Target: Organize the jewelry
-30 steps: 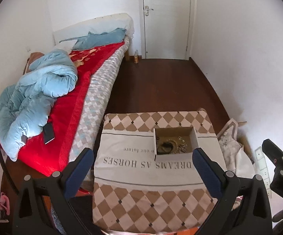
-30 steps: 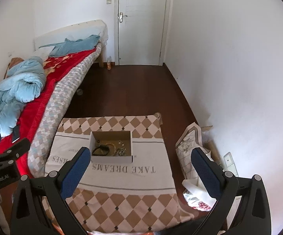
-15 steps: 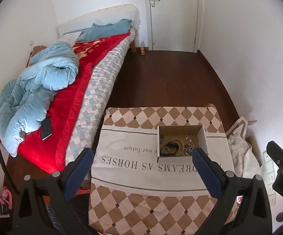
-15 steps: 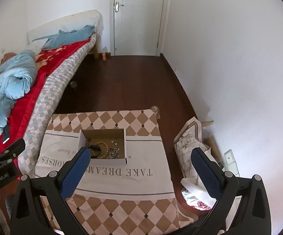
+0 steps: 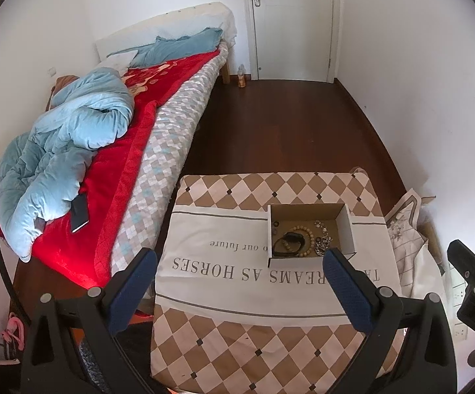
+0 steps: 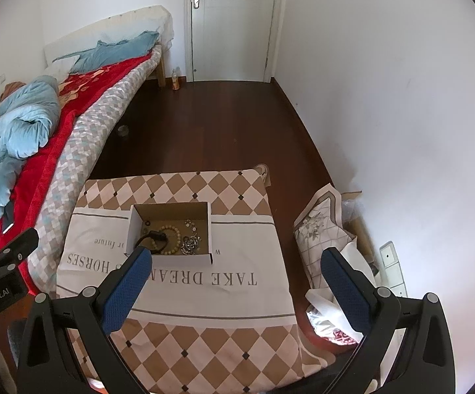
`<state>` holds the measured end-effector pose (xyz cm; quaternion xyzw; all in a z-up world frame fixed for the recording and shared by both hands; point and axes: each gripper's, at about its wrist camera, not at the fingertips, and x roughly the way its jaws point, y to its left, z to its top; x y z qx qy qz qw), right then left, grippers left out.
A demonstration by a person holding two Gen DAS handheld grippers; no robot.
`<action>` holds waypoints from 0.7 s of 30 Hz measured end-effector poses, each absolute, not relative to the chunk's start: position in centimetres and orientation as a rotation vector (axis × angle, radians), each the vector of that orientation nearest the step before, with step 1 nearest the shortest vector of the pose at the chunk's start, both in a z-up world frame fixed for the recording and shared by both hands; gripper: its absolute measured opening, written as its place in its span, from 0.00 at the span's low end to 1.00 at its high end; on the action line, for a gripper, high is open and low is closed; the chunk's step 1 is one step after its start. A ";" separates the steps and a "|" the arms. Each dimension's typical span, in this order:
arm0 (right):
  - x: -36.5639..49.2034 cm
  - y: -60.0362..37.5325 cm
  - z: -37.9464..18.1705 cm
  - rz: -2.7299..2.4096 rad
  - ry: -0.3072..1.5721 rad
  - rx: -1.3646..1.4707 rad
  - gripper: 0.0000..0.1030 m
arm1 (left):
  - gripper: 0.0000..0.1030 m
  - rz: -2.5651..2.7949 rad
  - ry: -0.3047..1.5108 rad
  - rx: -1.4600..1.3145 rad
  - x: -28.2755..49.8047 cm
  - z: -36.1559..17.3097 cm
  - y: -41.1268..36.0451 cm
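Looking down at the open cardboard box [image 5: 309, 229] on the checkered cloth [image 5: 270, 295], right of centre on the printed white band, by the "our future" line. Box walls white outside, brown inside, no lid on it. Contents all loose on the floor of the box: tan beaded bracelet [image 5: 299, 241] lying as a ring, black band [image 5: 290, 243] overlapping its left side, silver chain [image 5: 322, 244] bunched at the right, a few small rings or studs near the far wall, too small to identify.

My left gripper [image 5: 240, 279] is spread wide, nothing between the blue pads [image 5: 132, 292]. It hangs above the near half of the cloth, pointing forward and down; its right fingertip sits just in front of the box's near right corner in view, not touching.

My right gripper [image 6: 237, 277] is also wide, nothing held. Same tilt, offset to the right: its left fingertip overlaps the box's near left corner in its own view, its right finger over the bags [image 6: 329, 239] on the floor by the wall.

Bed [image 5: 112, 151] with red blanket and blue duvet alongside on the left.
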<state>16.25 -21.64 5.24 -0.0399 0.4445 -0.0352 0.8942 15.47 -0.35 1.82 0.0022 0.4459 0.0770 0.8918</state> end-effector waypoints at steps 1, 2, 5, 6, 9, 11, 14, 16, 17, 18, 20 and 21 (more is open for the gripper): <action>16.2 -21.6 5.2 -0.071 0.923 -0.084 1.00 | 1.00 0.161 0.925 0.003 15.4 1.8 -0.3; 16.2 -21.5 5.2 -0.069 0.924 -0.084 1.00 | 1.00 0.163 0.924 0.003 15.5 1.8 -0.3; 16.1 -21.2 5.0 -0.063 0.926 -0.081 1.00 | 1.00 0.168 0.920 0.008 15.2 1.6 -0.1; 16.1 -21.1 5.1 -0.062 0.926 -0.082 1.00 | 1.00 0.169 0.919 0.008 15.2 1.6 0.0; 16.0 -21.0 5.1 -0.058 0.926 -0.081 1.00 | 1.00 0.172 0.916 0.011 15.0 1.6 0.1; 16.0 -21.0 5.1 -0.057 0.927 -0.080 1.00 | 1.00 0.176 0.912 0.014 14.9 1.6 0.2; 15.9 -21.0 5.2 -0.058 0.923 -0.077 1.00 | 1.00 0.177 0.909 0.015 14.8 1.6 0.2; 15.9 -21.0 5.3 -0.055 0.923 -0.072 1.00 | 1.00 0.177 0.907 0.018 14.8 1.7 0.1; 15.9 -21.1 5.3 -0.054 0.922 -0.071 1.00 | 1.00 0.176 0.908 0.016 14.8 1.7 0.1; 15.8 -20.9 5.3 -0.054 0.920 -0.072 1.00 | 1.00 0.176 0.908 0.014 14.8 1.7 0.1; 15.9 -20.9 5.4 -0.050 0.921 -0.070 1.00 | 1.00 0.175 0.905 0.015 14.8 1.9 -0.1; 15.9 -20.9 5.5 -0.049 0.921 -0.071 1.00 | 1.00 0.175 0.904 0.016 14.8 2.0 0.0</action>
